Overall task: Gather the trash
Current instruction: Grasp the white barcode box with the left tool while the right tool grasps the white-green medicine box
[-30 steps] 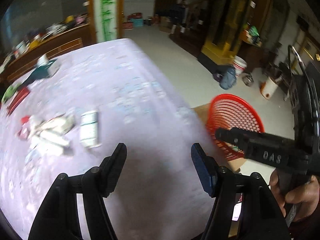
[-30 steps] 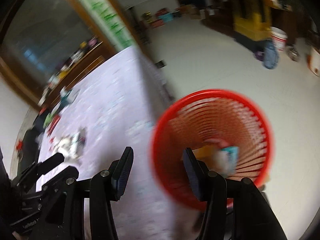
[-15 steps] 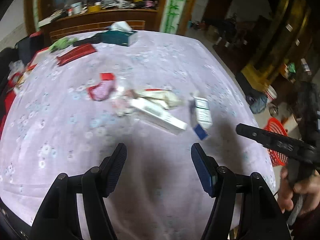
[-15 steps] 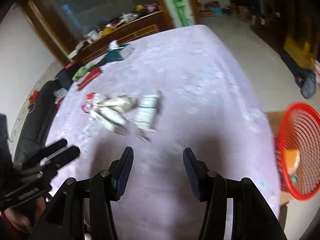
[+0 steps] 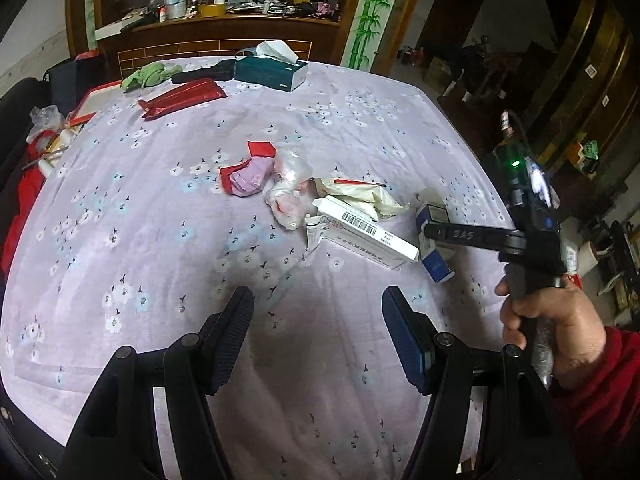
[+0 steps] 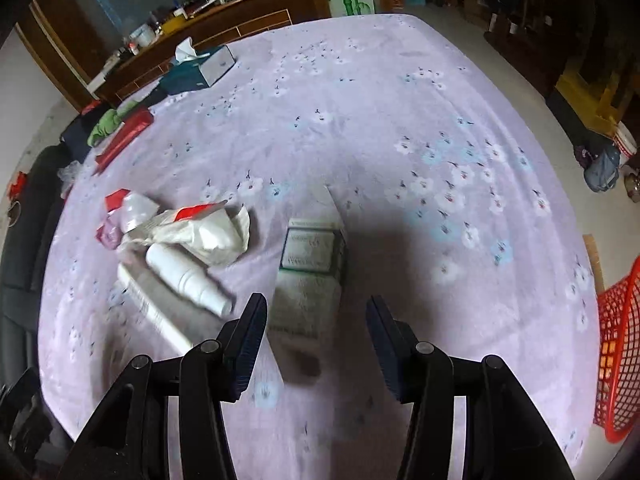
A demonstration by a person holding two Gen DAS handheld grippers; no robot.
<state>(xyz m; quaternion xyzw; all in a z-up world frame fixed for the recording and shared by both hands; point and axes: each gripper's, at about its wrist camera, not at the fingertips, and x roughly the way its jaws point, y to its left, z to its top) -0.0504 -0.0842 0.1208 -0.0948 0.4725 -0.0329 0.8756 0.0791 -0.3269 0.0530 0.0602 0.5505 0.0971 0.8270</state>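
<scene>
A heap of trash lies mid-cloth: a red and pink wrapper (image 5: 248, 178), a clear plastic bag (image 5: 288, 190), a white wrapper (image 5: 360, 196) (image 6: 208, 232), a long white barcoded box (image 5: 364, 236) (image 6: 152, 312), a white bottle (image 6: 188, 276) and a small green-and-white carton (image 6: 312, 264) (image 5: 436, 264). My left gripper (image 5: 317, 296) is open over bare cloth, short of the heap. My right gripper (image 6: 316, 302) (image 5: 430, 233) is open just above the carton's near end, and its pads do not touch it. The red mesh basket (image 6: 616, 360) sits at the right edge.
At the far side of the lilac flowered cloth (image 5: 160, 240) lie a teal tissue box (image 5: 272, 74), a red packet (image 5: 180, 98) and a green cloth (image 5: 148, 74). A hand in a red sleeve (image 5: 560, 328) holds the right gripper. A cluttered wooden cabinet (image 5: 224, 20) stands behind.
Both views have swung away from the red basket and floor onto the trash heap. The right gripper has travelled over the cloth to hover above the carton. Both stayed open.
</scene>
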